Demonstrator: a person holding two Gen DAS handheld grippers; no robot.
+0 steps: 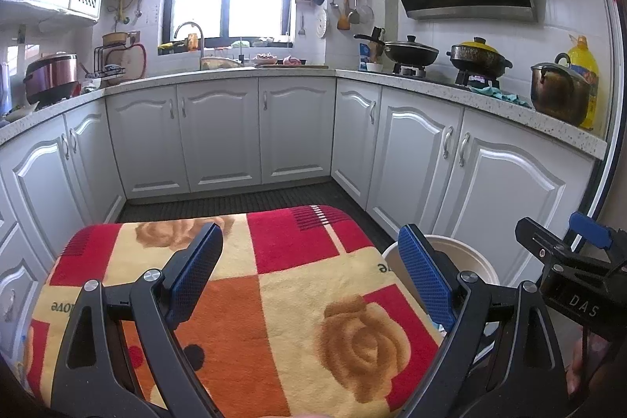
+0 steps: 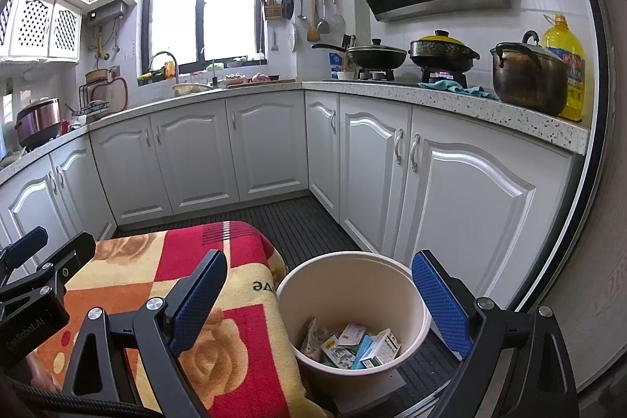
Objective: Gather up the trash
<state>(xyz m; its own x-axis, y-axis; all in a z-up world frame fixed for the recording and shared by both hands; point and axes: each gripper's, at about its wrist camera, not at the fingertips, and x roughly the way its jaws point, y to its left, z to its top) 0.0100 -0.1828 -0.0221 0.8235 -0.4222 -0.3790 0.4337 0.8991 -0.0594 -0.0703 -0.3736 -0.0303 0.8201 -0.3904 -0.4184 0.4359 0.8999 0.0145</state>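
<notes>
Hovering level — both tongs (image 1: 309,273) (image 2: 319,294) agape

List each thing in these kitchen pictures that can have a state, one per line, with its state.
Left gripper: open, holding nothing.
Right gripper: open, holding nothing.
Bin: upright, uncovered, trash in the bottom.
Trash: inside the bin.
Blanket: spread flat, nothing on it.
Cabinet doors: shut.
Wok: lidded, on the stove.
Brown pot: lidded, on the counter.
</notes>
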